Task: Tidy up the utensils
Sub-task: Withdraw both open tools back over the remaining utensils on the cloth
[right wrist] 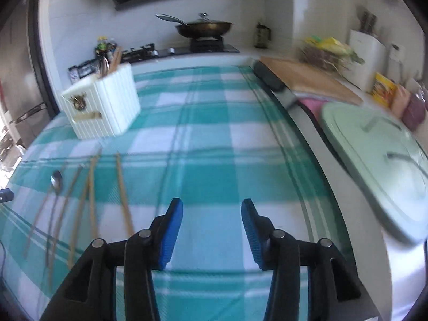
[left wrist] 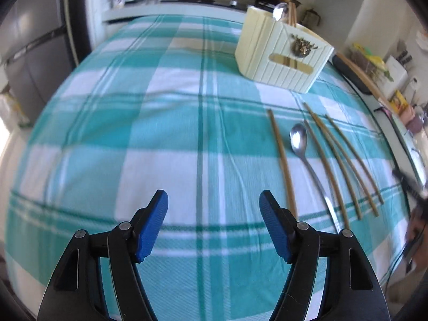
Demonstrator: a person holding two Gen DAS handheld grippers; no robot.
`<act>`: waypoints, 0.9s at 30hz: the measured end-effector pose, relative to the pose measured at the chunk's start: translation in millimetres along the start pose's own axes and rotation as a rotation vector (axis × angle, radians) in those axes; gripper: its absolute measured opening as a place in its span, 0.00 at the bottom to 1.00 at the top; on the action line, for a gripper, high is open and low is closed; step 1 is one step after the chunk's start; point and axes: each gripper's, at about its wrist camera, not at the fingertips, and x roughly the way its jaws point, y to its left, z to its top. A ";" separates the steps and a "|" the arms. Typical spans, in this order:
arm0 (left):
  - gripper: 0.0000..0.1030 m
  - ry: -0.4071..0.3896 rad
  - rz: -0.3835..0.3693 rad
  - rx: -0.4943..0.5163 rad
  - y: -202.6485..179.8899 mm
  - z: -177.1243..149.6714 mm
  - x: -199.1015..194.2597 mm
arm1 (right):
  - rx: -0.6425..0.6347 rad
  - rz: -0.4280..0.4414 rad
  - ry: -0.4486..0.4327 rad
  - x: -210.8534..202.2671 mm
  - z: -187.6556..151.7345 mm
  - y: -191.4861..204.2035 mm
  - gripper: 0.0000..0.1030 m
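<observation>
Right of left gripper [left wrist: 214, 200], spoon [left wrist: 299, 139], chopsticks [left wrist: 283, 160] on cloth [left wrist: 133, 107]

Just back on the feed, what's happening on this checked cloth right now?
Utensil sorting is partly done. A metal spoon and several bamboo chopsticks lie loose on the teal-and-white checked tablecloth. The cream ribbed utensil holder already has a spoon and chopsticks standing in it. The left gripper and right gripper are both open and empty above the cloth, touching nothing.

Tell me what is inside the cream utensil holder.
Sticking out of the cream utensil holder: a spoon bowl and wooden chopsticks tips. Its walls hide their lower parts and anything else inside.
</observation>
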 end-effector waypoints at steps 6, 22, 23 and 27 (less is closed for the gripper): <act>0.71 -0.060 0.091 -0.010 -3.0 -4.7 21.2 | 0.056 -0.026 0.074 8.3 -40.3 -18.5 0.45; 0.97 -0.064 0.226 -0.006 9.0 9.3 46.0 | -0.009 -0.050 0.088 22.2 -28.7 -1.4 0.45; 0.97 -0.063 0.228 -0.007 9.2 9.4 46.2 | -0.009 -0.050 0.088 22.4 -28.6 -1.3 0.45; 0.99 -0.061 0.237 -0.015 9.9 10.0 47.3 | -0.007 -0.048 0.088 22.3 -28.7 -1.5 0.45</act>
